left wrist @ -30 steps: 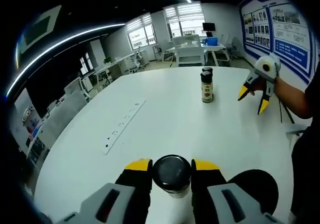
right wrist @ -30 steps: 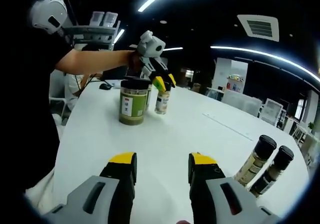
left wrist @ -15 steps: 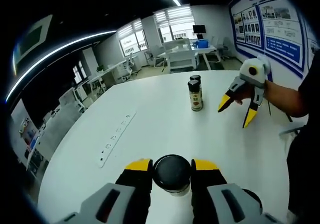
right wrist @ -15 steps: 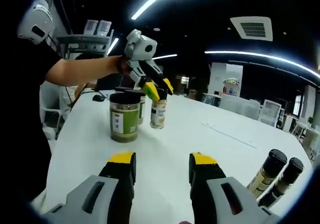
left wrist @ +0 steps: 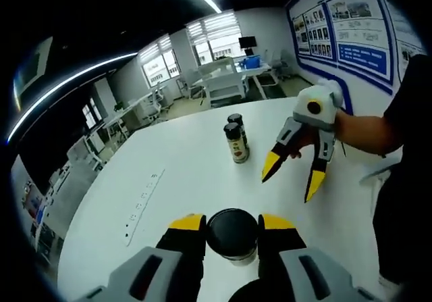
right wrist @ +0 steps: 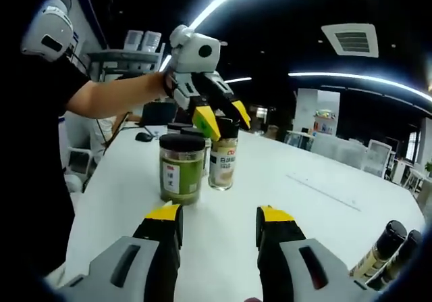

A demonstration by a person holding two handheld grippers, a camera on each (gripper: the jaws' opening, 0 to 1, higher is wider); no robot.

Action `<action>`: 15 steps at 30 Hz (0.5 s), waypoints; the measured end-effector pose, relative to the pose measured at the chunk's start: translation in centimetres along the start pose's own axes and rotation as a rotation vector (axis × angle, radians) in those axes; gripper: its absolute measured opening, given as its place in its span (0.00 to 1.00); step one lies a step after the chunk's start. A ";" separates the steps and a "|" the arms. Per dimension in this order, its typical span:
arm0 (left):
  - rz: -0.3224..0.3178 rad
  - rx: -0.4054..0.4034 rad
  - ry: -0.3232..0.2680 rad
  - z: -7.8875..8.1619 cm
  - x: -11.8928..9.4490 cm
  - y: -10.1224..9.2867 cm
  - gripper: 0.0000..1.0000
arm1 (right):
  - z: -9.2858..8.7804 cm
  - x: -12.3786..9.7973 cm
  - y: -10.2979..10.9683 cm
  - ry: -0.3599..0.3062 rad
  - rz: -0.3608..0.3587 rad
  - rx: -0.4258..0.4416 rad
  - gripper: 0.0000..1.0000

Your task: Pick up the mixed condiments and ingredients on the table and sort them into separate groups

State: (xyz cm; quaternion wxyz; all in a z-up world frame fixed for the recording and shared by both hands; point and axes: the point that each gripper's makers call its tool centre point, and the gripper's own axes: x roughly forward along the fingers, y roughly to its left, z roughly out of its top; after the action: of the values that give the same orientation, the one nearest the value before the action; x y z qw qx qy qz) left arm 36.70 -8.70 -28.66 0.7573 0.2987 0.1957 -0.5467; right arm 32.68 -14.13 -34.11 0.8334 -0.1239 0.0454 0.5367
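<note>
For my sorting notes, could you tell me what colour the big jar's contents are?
Green, under a black lid; the big jar shows best in the right gripper view.

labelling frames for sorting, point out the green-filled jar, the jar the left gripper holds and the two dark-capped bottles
green-filled jar (right wrist: 181,173): right gripper view, on its label side.
jar in the left gripper (left wrist: 231,229): left gripper view, on its black lid.
two dark-capped bottles (left wrist: 238,146): left gripper view, on the nearer bottle's body.

The desk (left wrist: 189,173) is plain white, and both the left gripper (left wrist: 231,224) and right gripper (right wrist: 219,215) are grey with yellow-tipped black jaws. The black-lidded jar (right wrist: 181,168) holds green contents behind a green label. The smaller jar (right wrist: 223,161) wears a white label, and the two bottles (left wrist: 236,140) have black caps.
</note>
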 end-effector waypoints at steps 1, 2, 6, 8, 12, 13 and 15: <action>-0.012 0.011 0.000 0.1 0.0 -0.4 0.30 | 0.2 0.3 0.0 -0.004 -0.003 0.001 0.44; -0.025 0.017 -0.004 0.2 0.0 -0.8 0.30 | 0.8 0.7 0.0 -0.033 -0.015 0.015 0.43; -0.065 0.015 -0.022 0.7 0.0 -1.7 0.30 | 1.8 2.0 0.9 -0.058 0.023 0.030 0.44; -0.097 0.042 -0.035 1.1 -0.1 -2.7 0.30 | 1.9 2.6 1.4 -0.056 0.043 0.029 0.45; -0.146 0.055 -0.059 1.9 -0.3 -4.2 0.30 | 2.4 3.3 2.9 -0.074 0.097 0.027 0.45; -0.155 0.052 -0.057 1.9 -0.3 -4.4 0.30 | 2.5 3.4 3.0 -0.077 0.102 0.028 0.45; -0.166 0.058 -0.063 1.9 -0.3 -4.6 0.30 | 2.7 3.7 3.2 -0.078 0.105 0.034 0.44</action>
State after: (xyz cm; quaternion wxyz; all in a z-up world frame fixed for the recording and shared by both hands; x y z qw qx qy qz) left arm 32.18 -10.85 -28.15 0.7063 0.2861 0.1801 -0.6220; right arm 31.17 -8.92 -32.82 0.8071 -0.0861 0.0284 0.5835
